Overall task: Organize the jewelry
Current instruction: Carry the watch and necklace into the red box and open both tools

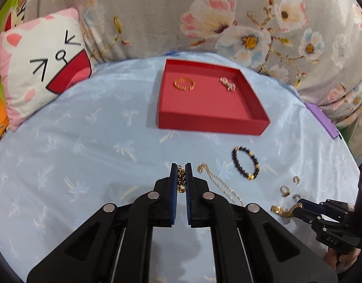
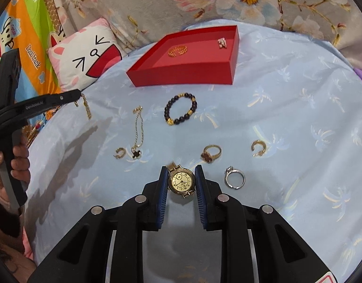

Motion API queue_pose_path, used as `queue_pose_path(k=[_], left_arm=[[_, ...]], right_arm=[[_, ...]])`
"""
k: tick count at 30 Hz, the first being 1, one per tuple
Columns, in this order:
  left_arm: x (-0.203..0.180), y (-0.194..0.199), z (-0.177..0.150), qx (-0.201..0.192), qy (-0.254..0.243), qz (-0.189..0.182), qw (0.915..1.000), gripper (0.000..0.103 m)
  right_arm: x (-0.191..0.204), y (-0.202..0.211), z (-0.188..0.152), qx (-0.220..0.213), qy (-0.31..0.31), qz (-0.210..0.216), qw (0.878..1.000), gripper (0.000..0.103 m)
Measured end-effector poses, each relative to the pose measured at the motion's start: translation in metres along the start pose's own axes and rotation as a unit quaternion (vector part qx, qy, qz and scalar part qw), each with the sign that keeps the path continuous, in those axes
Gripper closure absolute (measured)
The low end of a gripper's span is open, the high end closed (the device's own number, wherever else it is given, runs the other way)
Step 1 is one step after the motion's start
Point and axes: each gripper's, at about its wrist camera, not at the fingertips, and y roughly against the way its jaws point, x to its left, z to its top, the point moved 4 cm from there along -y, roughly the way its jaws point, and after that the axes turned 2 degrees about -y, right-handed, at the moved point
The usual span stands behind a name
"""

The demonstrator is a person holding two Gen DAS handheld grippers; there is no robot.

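Hanging lengthwise, perhaps, gold chain [image 1: 181, 180] pinched upright

Both wrist views downward, near; share tray [image 1: 211, 120] (red).

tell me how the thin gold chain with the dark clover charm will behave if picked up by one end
The thin gold chain will probably hang limp, since it lies in loose bends on the blue cloth. Its dark clover charm may swing. The fine links look light and could slip from the tongs.

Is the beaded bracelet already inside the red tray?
No. The beaded bracelet lies on the blue cloth in front of the red tray, which holds only two small gold pieces.
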Motion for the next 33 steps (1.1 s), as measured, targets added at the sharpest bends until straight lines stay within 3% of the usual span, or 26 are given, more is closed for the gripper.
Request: queue_pose_path(k=[6,12,18,22,27,33], left_arm=[[-0.001,0.017,0.049,-0.030,-0.013,-0.019,0.9993,0.098],[-0.007,0.003,0.108,-0.060,-0.033,-0.011,0.9976,0.100],[-0.016,-0.044,0.169,-0.072,-0.037,-0.014,0.9966,0.100],[-0.019,-0.084,0.194,-0.064,-0.036,-0.005,0.9973,0.101],[-0.013,-0.142,0.204,-0.035,-0.028,-0.001,0.9990,0.101],[-0.004,-0.195,0.188,0.010,-0.018,0.008,0.9998,0.100]], right_arm=[[0.011,0.021,0.039,-0.013,0.027,0.002,1.000,0.082],[0.020,0.030,0.122,-0.056,0.061,-0.009,0.997,0.082],[0.014,-0.002,0.211,-0.093,0.045,-0.025,0.994,0.082],[-0.002,-0.046,0.255,-0.091,0.020,-0.038,0.995,0.082],[-0.029,-0.105,0.275,-0.069,-0.014,-0.058,0.996,0.082],[-0.050,-0.154,0.269,-0.027,-0.034,-0.071,0.997,0.082]])
